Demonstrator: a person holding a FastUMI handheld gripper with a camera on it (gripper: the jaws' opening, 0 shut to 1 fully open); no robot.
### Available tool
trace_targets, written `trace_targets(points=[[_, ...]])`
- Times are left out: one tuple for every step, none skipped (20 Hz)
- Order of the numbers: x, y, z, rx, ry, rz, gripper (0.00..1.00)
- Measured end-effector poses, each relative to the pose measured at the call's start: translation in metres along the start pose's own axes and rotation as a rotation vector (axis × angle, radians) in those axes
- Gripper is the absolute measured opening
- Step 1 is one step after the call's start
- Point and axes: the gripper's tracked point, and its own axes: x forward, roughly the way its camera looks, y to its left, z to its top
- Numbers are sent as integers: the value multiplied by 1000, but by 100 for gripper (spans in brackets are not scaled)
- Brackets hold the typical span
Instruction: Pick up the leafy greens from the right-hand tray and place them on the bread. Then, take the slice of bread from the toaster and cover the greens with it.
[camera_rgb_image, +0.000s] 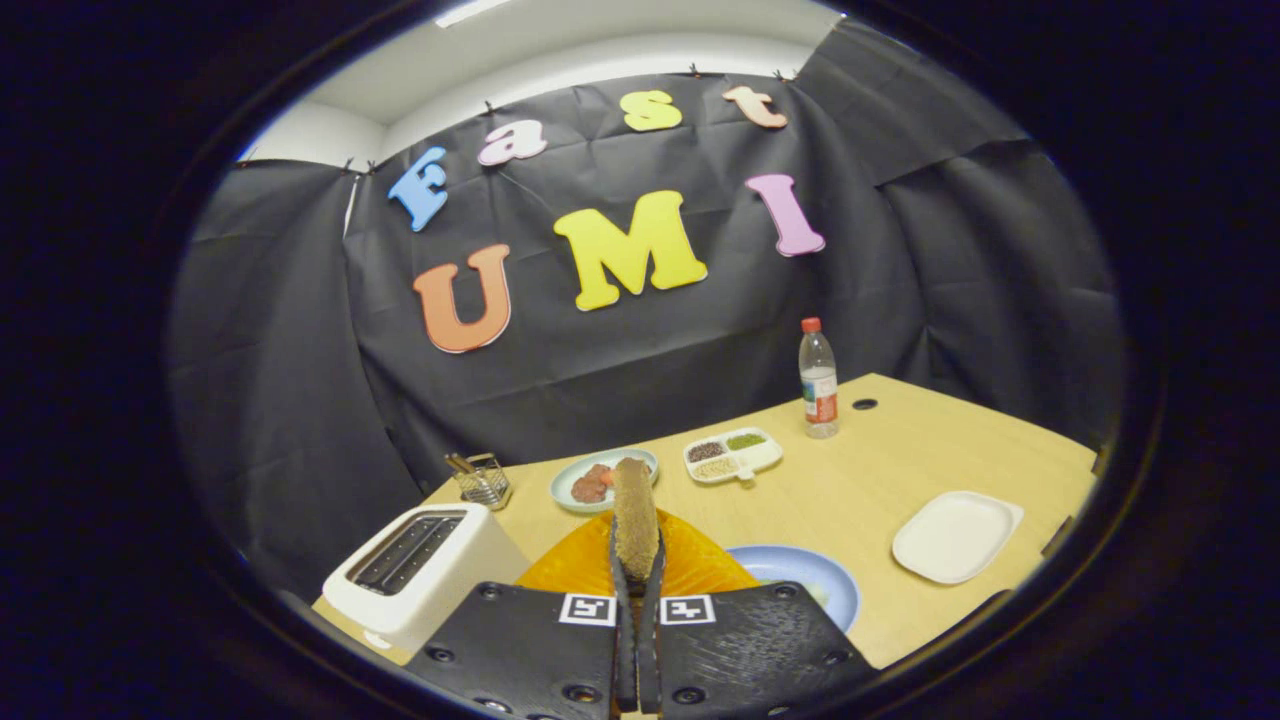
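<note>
Your gripper (636, 560) has both fingers pinched tight on a slice of bread (635, 515), which stands on edge between them and sticks up past the tips. You're holding it right over an orange plate (700, 565), so let's use that plate as the anchor.

Everything sits on a light wooden table (860, 480) with black cloth (280, 400) hung around it and a white wall showing above the cloth. Just left of the orange plate is the white toaster (425, 570), slots facing up and looking empty. Just right of it, a blue plate (810, 580) peeks out, partly hidden behind your gripper body. Beyond the orange plate there's a pale dish (570, 478) with reddish food on it, a small wire basket (483, 480) further left, and a divided white tray (733, 456) of grains to the right. Far right of the plate is a white tray (955, 535), and a red-capped bottle (818, 380) stands at the back. Can't make out the leafy greens from here.
</note>
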Motion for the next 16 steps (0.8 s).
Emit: trace_targets(points=[[3, -1, -7, 23, 16, 12, 2], [5, -1, -15, 52, 30, 23, 2], [7, -2, -20, 86, 38, 31, 1], [10, -6, -24, 110, 39, 29, 2], [13, -10, -30, 134, 44, 21, 3], [15, -15, -37, 151, 52, 9, 3], [15, -20, -42, 162, 59, 1, 3], [15, -23, -45, 171, 59, -6, 3], [15, -28, -47, 178, 60, -14, 3], [14, -32, -50, 178, 67, -28, 3], [15, -36, -51, 172, 68, -34, 3], [14, -38, -52, 163, 67, -42, 7], [13, -43, -53, 158, 66, -51, 8], [13, -46, -54, 156, 70, -55, 12], [14, -49, -56, 156, 77, -56, 12], [14, -54, -58, 151, 85, -65, 15]])
